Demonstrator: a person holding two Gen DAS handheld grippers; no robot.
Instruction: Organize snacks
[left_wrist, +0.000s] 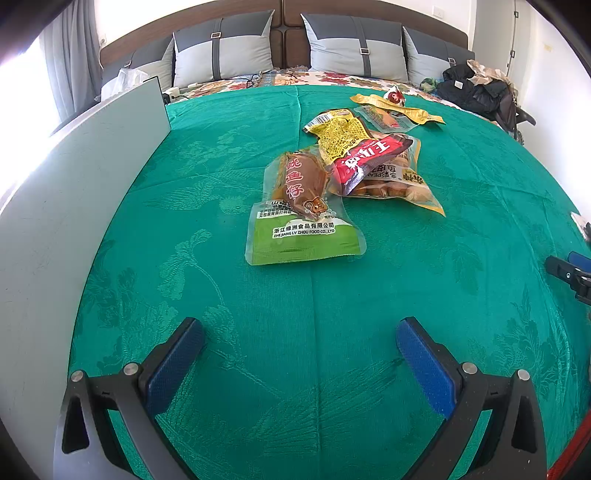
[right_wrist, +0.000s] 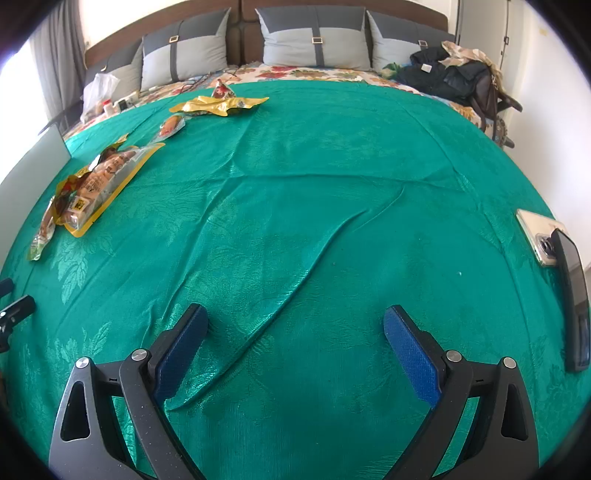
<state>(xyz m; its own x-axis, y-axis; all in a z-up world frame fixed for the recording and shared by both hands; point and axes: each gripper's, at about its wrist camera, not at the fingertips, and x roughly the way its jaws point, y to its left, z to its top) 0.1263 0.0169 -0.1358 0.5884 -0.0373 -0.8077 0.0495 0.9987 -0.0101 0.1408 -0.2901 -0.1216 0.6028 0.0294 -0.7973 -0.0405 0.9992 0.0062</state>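
Snack packets lie in a loose pile on the green bedspread (left_wrist: 258, 369). Nearest is a clear packet with a green base (left_wrist: 299, 206), then a red packet (left_wrist: 365, 158) over a yellow-edged packet (left_wrist: 399, 184), with a yellow netted packet (left_wrist: 340, 133) behind. Farther back lie a small sausage packet (left_wrist: 384, 118) and a gold wrapper (left_wrist: 399, 107). My left gripper (left_wrist: 299, 330) is open over bare cloth, short of the pile. My right gripper (right_wrist: 295, 319) is open and empty over a cloth fold, with the yellow-edged packet (right_wrist: 103, 181) and gold wrapper (right_wrist: 218, 104) far to its left.
A grey board (left_wrist: 74, 192) stands along the left edge. Two phones (right_wrist: 543, 240) (right_wrist: 574, 302) lie at the right edge of the bed. Pillows (left_wrist: 221, 51) line the headboard, dark clothes (left_wrist: 476, 88) are heaped at the back right, and a plastic bag (right_wrist: 98, 90) sits at the back left.
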